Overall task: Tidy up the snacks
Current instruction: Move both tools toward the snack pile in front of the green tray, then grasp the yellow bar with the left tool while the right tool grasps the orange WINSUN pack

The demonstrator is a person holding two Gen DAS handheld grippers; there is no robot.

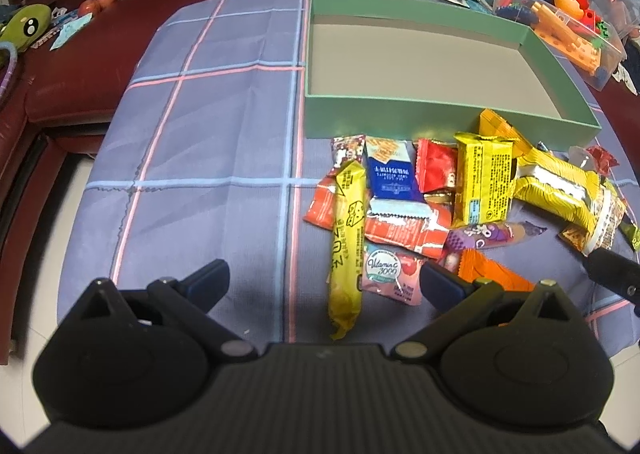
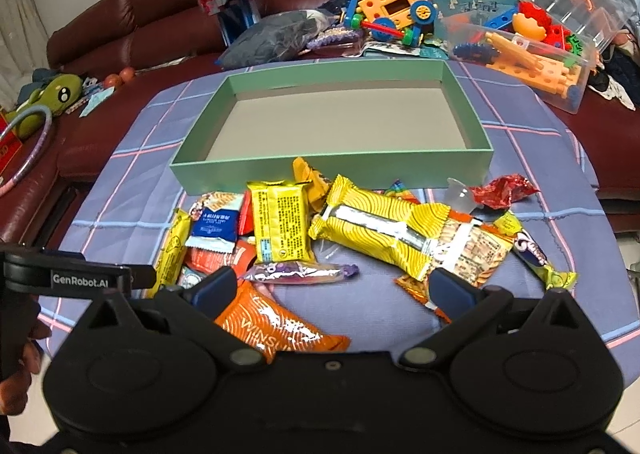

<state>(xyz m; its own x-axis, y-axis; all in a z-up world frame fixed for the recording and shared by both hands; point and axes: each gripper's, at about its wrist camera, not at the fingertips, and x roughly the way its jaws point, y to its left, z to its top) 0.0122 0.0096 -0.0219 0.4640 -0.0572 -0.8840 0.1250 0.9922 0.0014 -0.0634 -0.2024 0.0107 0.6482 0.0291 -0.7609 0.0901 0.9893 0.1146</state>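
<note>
Both hand-held grippers hover with fingers spread, grasping nothing — the left hand-held gripper (image 1: 324, 280) above the long yellow stick pack (image 1: 346, 244), the right hand-held gripper (image 2: 332, 286) above the orange packet (image 2: 276, 324). The snacks lie piled on the bench (image 1: 208, 125), just near the green box (image 2: 332, 165), which holds none.

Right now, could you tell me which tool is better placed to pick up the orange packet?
The right tool: the orange packet already lies between its open fingers, while the left tool frames the long yellow stick.
</note>
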